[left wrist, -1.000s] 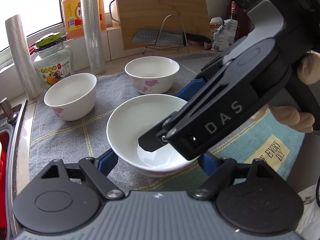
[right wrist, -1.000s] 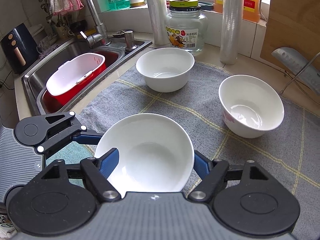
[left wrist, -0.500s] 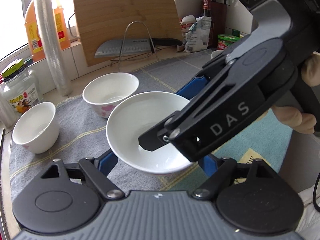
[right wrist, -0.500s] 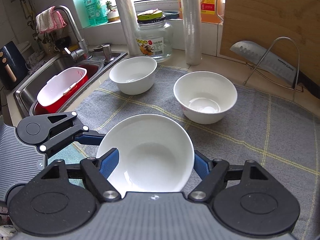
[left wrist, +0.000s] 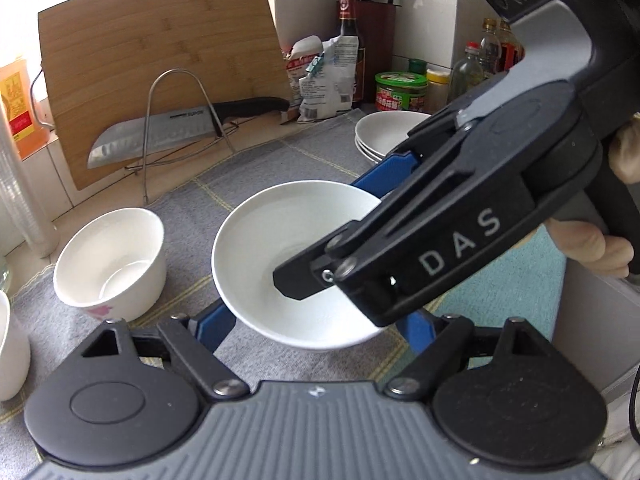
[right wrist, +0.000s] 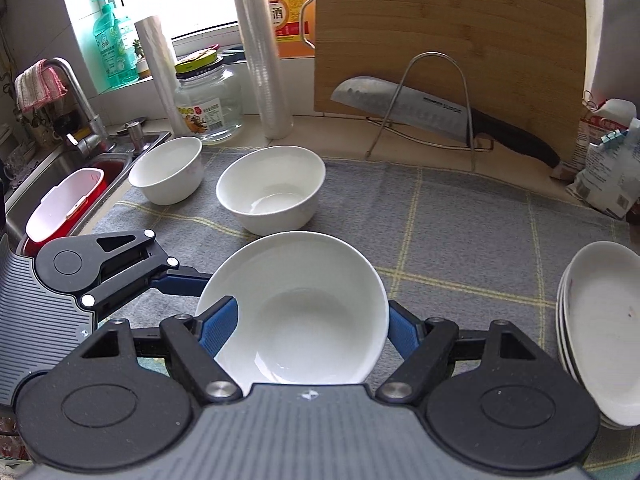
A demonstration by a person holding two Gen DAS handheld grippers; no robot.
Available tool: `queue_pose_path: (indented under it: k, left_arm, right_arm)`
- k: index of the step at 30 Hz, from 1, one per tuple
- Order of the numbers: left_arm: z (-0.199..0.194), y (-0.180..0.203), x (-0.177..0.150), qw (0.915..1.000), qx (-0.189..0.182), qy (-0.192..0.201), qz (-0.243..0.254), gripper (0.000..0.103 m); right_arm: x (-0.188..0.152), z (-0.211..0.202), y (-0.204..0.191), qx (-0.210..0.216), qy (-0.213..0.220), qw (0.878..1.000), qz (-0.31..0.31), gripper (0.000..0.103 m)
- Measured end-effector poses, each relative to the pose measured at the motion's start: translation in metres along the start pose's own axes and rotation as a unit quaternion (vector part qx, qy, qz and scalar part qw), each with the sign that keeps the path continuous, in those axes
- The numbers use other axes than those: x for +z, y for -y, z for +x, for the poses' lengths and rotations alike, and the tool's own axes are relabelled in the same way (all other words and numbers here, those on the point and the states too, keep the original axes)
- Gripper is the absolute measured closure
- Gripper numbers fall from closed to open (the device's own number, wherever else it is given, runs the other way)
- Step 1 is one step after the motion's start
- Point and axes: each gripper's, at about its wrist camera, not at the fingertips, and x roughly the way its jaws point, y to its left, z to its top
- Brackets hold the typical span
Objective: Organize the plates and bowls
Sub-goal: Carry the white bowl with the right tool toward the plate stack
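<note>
White glazed ceramic, smooth and shallow: a wide round bowl (right wrist: 296, 304) held just above the grey woven checked cloth (right wrist: 460, 240), near the front edge of the counter. Pinched from both sides at once. Right gripper (right wrist: 314, 326) clamped on it, ribbed blue pads (right wrist: 218, 326) pressed to the rim left and right. Left gripper (left wrist: 316, 322) likewise gripping the same bowl, one blue pad tight against its lower left wall, the right pad mostly hidden behind the black body of the other tool, lettered DAS. Bare fingers (left wrist: 588, 246) wrapped round that tool's handle at far right, cut off by the frame.

Further back on the cloth, two deeper white bowls: one with a pink flower print (right wrist: 272, 192), another plain-looking one (right wrist: 166, 174) to its left, close together but apart. At the right, a stack of shallow white plates (right wrist: 604, 328), nested, partly cut off by the edge of view. Count unclear.

Against the far wall, a bamboo cutting board (right wrist: 448, 36) leaning upright, a steel cleaver with dimpled blade (right wrist: 404, 106) resting on a bent wire stand. Left of that, ribbed sleeves of clear plastic cups (right wrist: 260, 48), a glass jar (right wrist: 208, 102). Steel sink (right wrist: 60, 164) far left, a red and white tub inside, partly hidden.
</note>
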Motion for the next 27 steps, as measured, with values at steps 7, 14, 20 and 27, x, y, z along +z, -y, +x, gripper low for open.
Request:
queue_pose_path:
  k: [7,14,20,27]
  left_arm:
    - [0.023,0.004,0.012,0.9999,-0.01,-0.005,0.005,0.017]
    - [0.041,0.003,0.014,0.9998,-0.008,-0.018,0.006,0.017]
    - [0.05,0.002,0.013,0.9997,-0.005,-0.025,0.001,0.017]
    - [0.053,0.0,0.014,0.9996,-0.008,-0.027,-0.008,0.017]
  right_arm:
    - [-0.001,0.003,0.025,-0.011,0.0,1.0,0.014,0.02]
    - [-0.001,0.017,0.038,-0.01,-0.012,1.0,0.023,0.02]
    - [0.0,0.03,0.044,-0.01,-0.022,0.999,0.028,0.02]
    - [0.002,0.034,0.047,-0.012,-0.026,0.999,0.026,0.019]
